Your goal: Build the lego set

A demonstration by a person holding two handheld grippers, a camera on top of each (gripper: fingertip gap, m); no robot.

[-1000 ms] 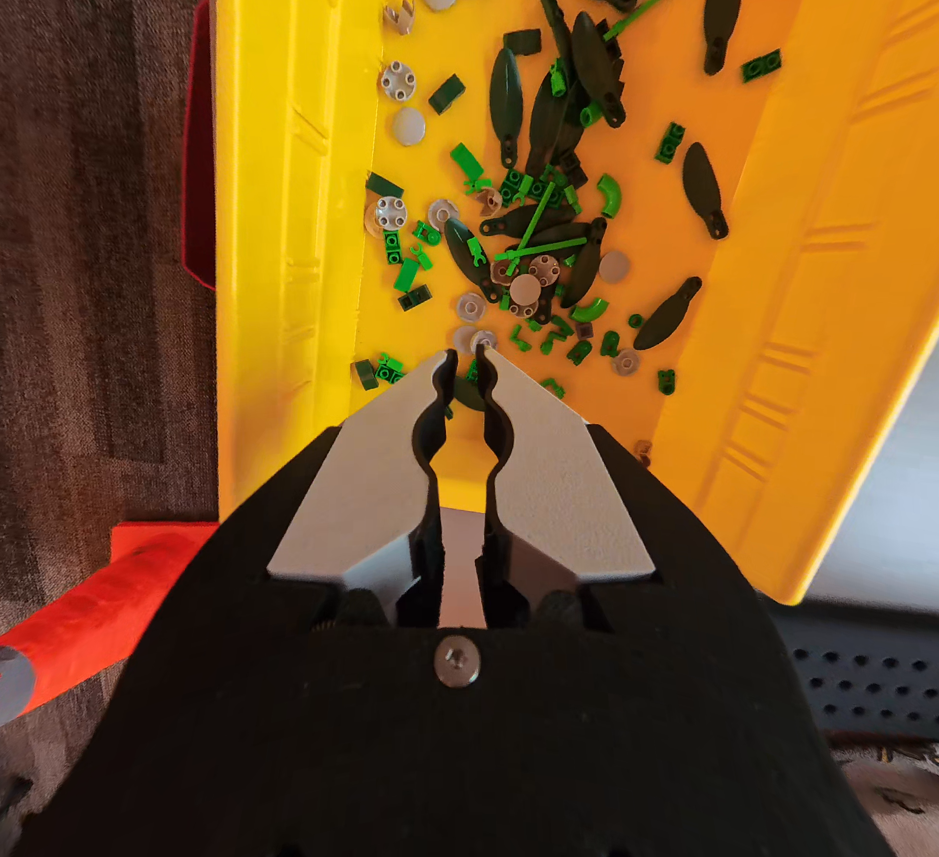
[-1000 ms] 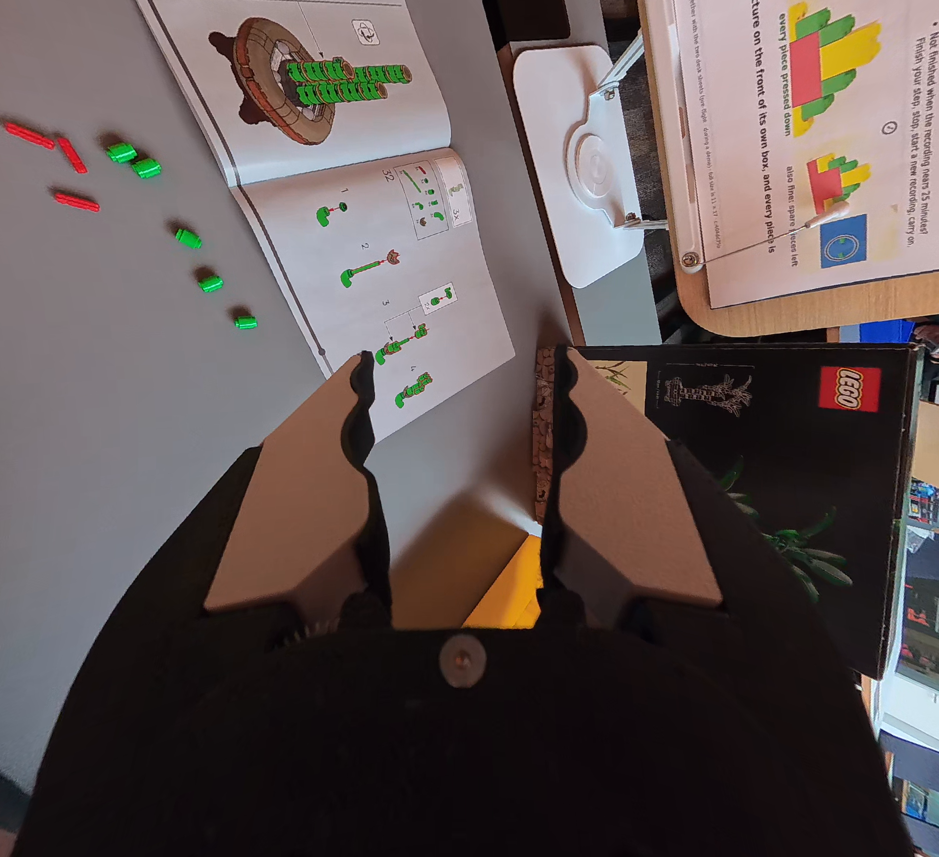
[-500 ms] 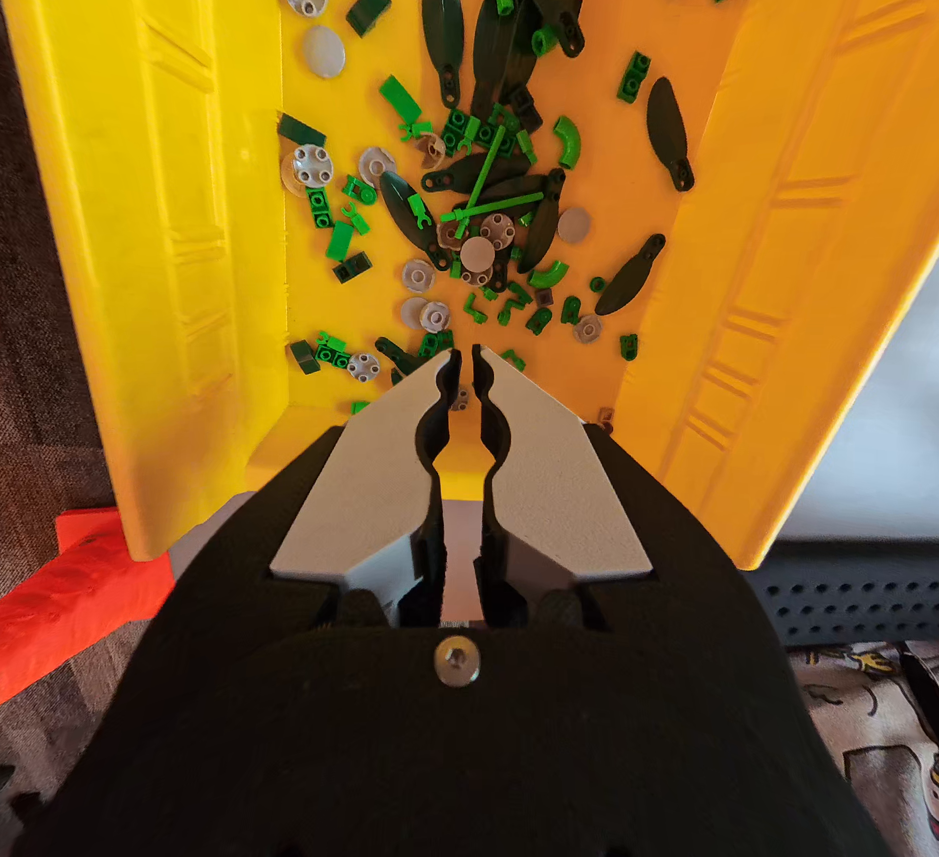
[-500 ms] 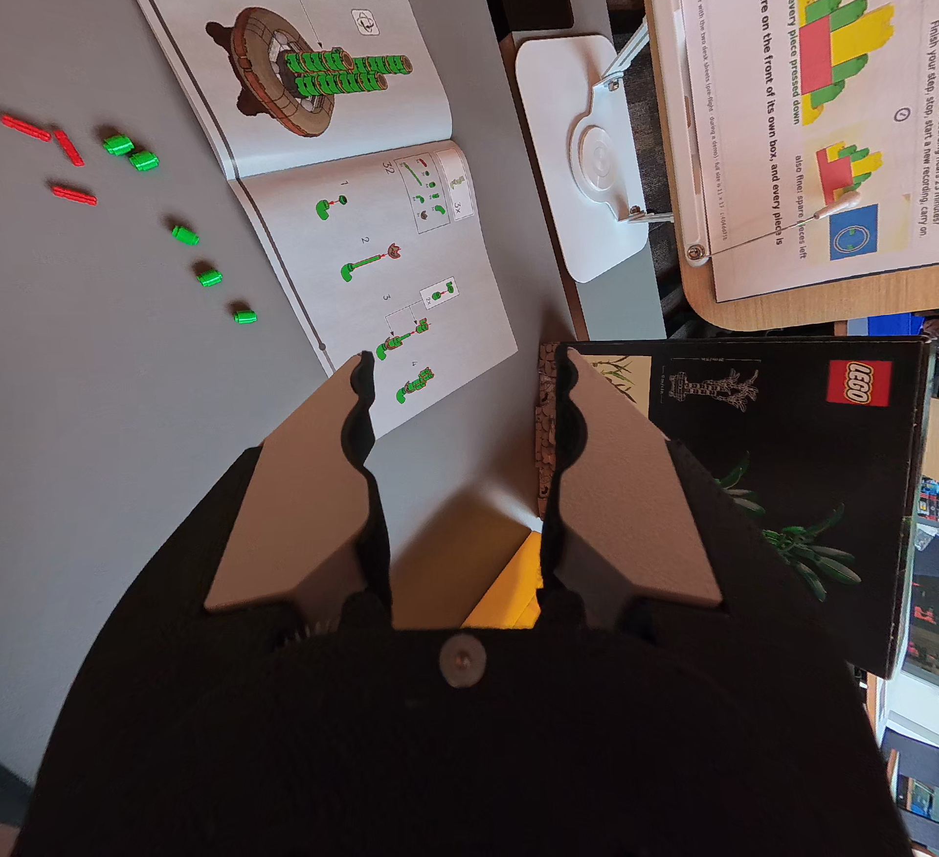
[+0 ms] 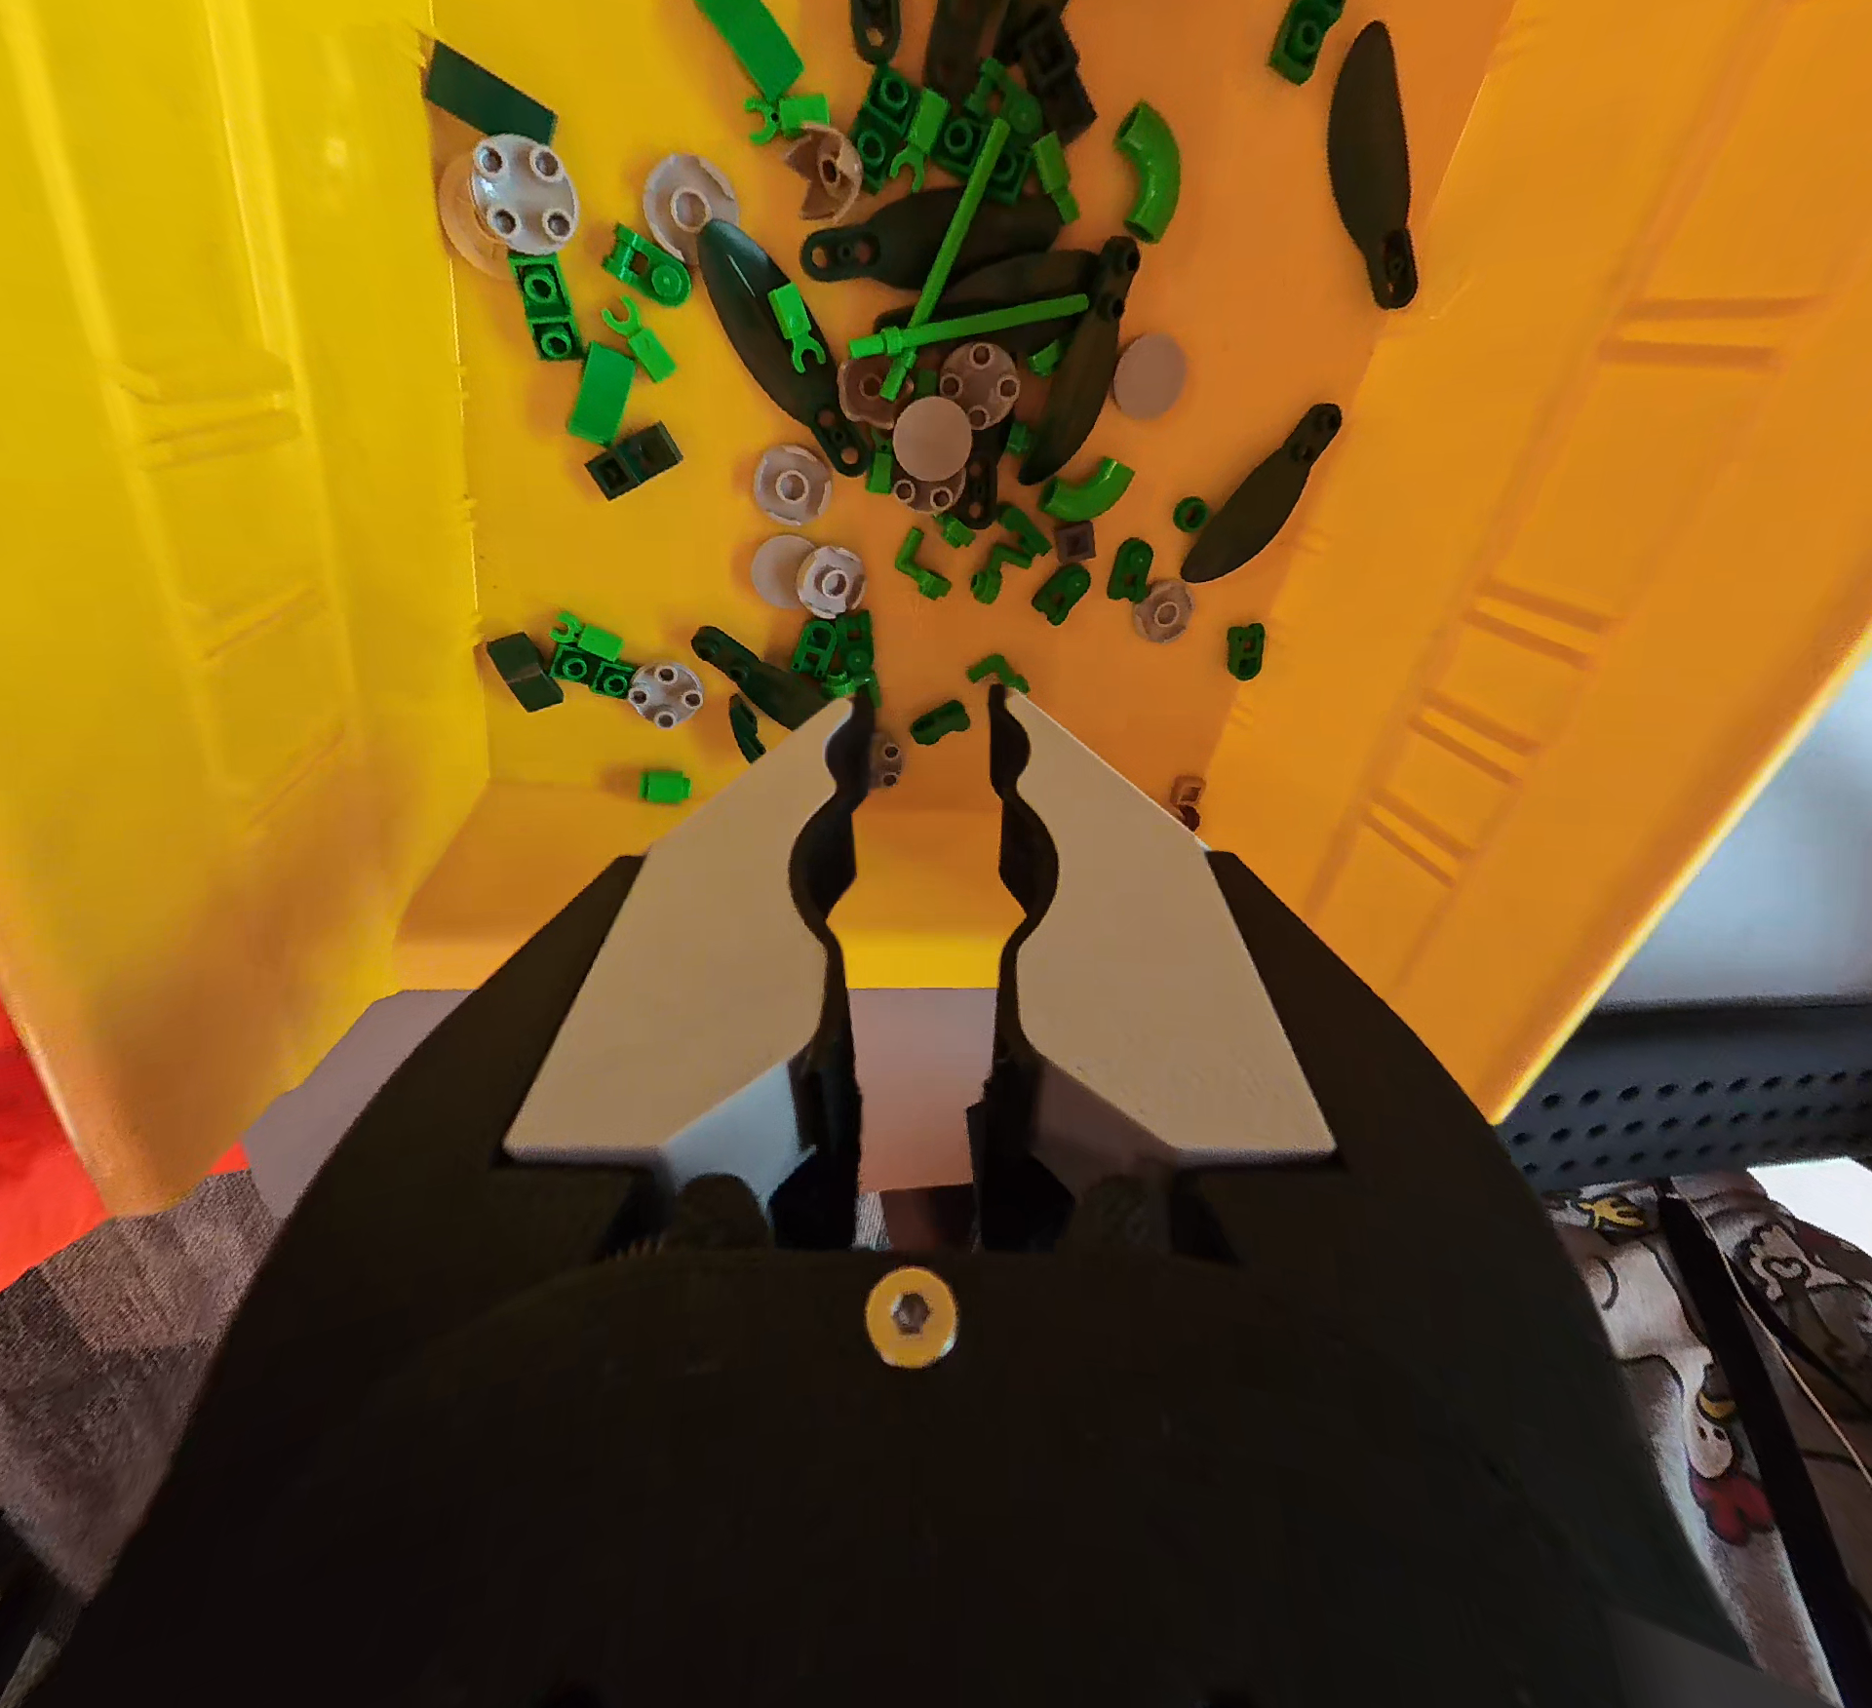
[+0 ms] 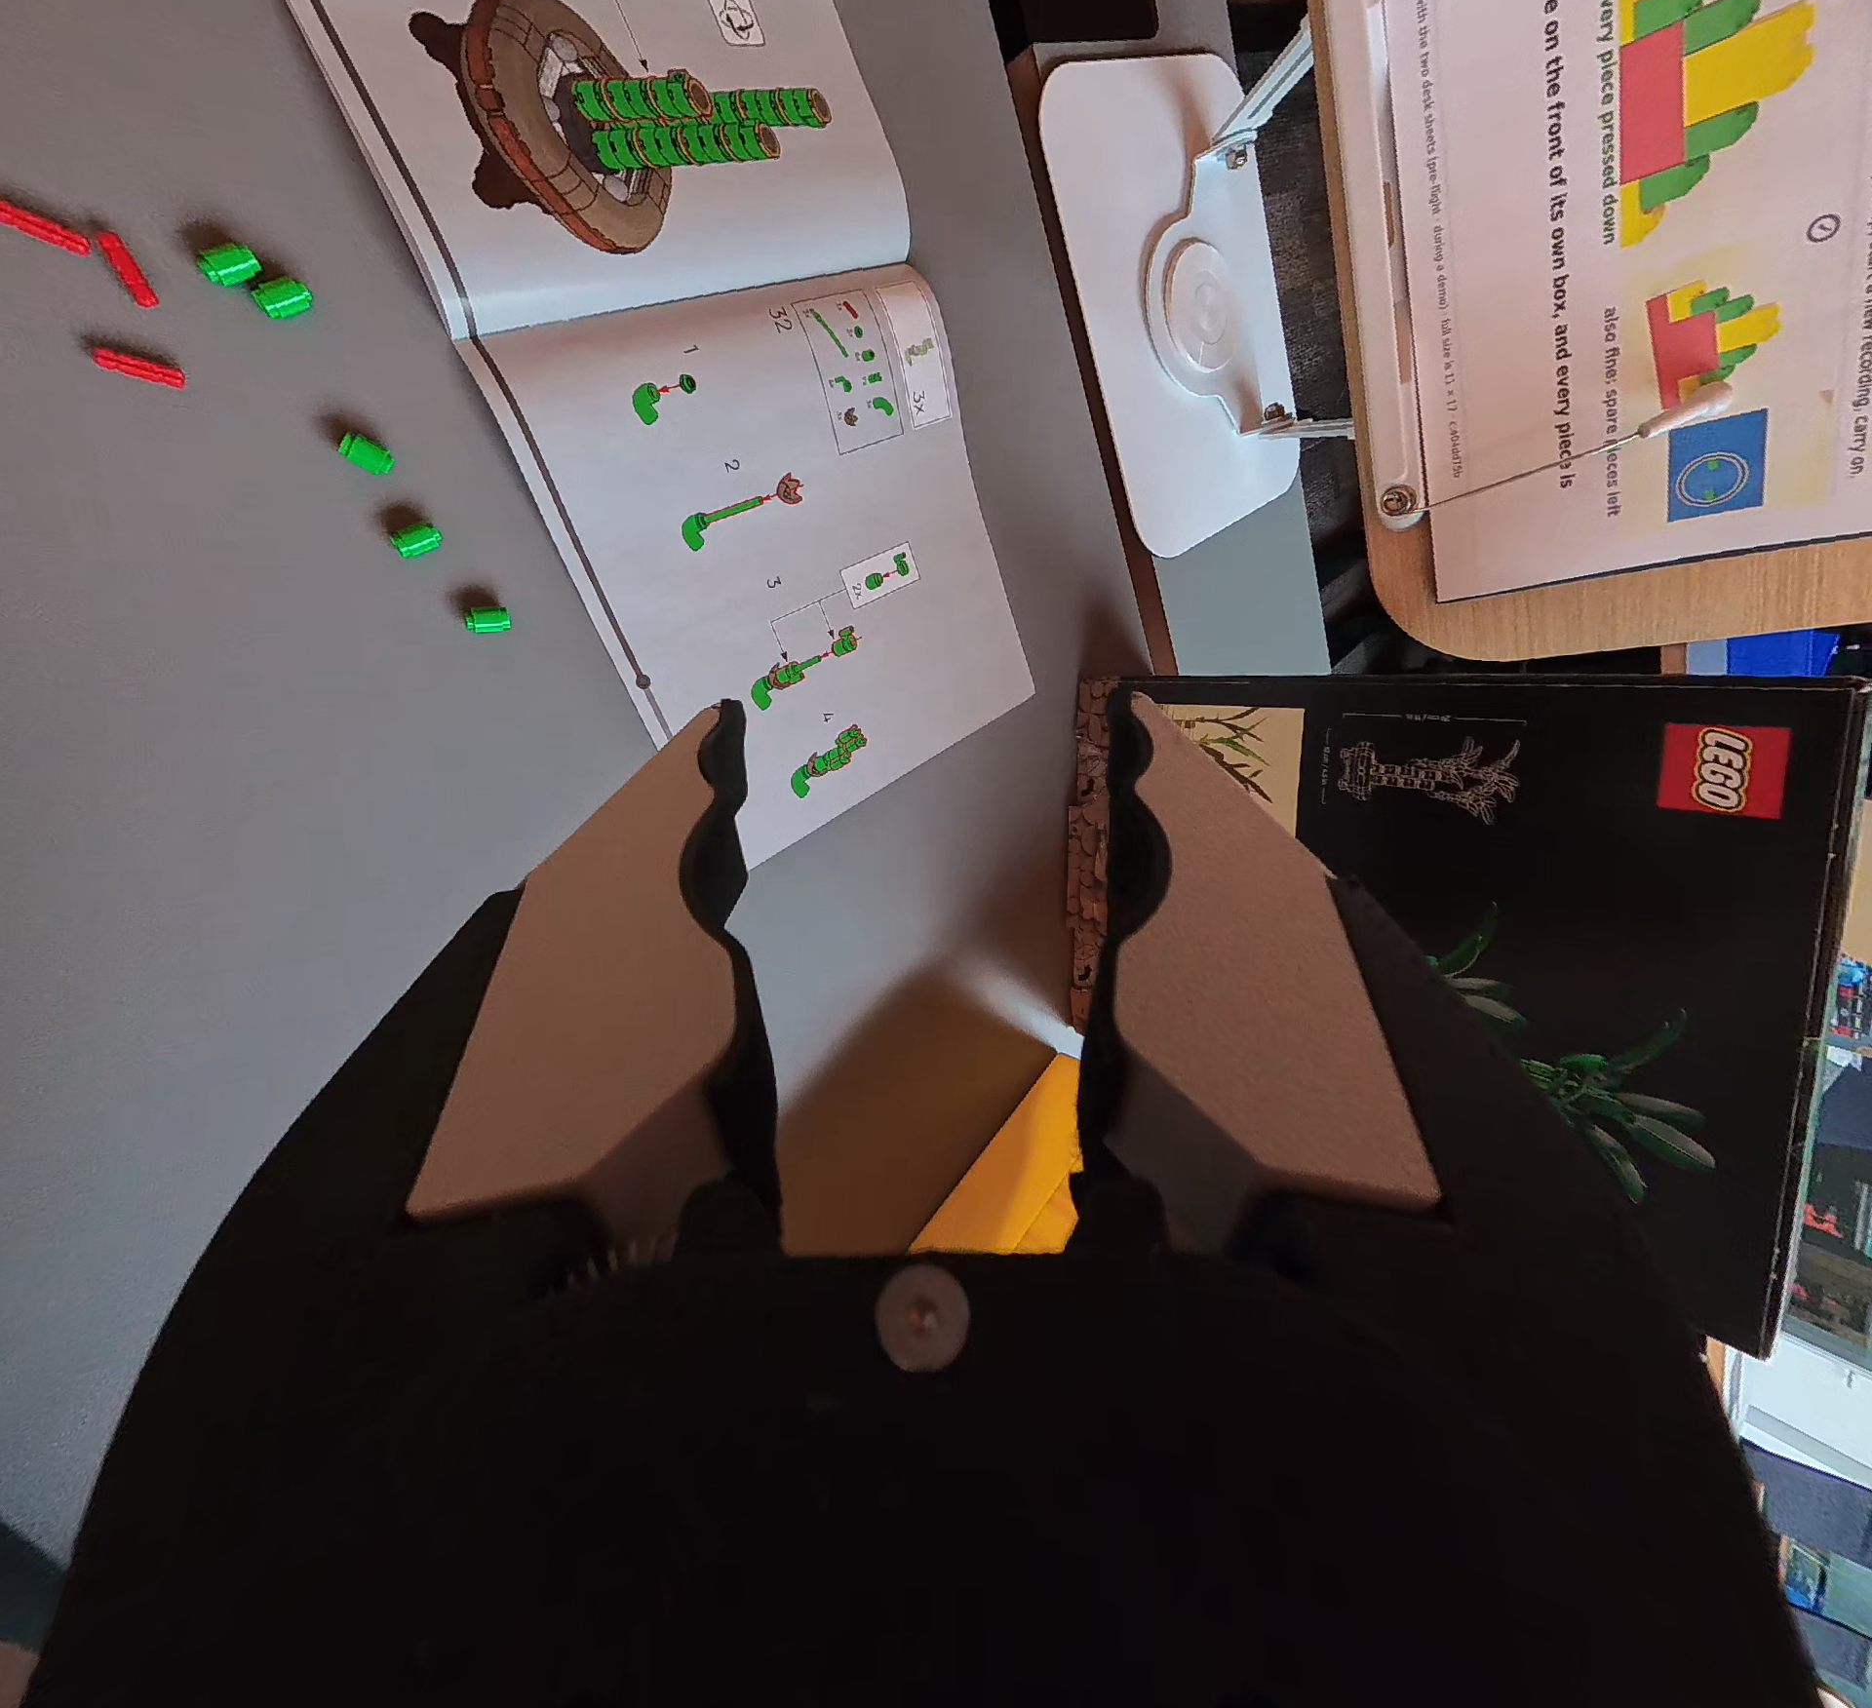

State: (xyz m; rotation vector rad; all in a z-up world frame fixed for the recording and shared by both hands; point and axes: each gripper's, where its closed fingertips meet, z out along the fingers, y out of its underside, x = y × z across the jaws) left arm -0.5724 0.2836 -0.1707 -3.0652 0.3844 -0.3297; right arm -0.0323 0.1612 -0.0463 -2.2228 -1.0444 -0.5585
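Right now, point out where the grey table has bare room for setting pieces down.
Bare grey table lies left of the instruction booklet, below the loose green pieces and red pieces, beside the open right gripper. A narrower strip runs between booklet and black box. The yellow bin is crowded.

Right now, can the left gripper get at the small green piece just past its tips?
Probably yes. The left gripper is open and the small green piece lies loose on the yellow bin floor between its tips, nothing covering it.
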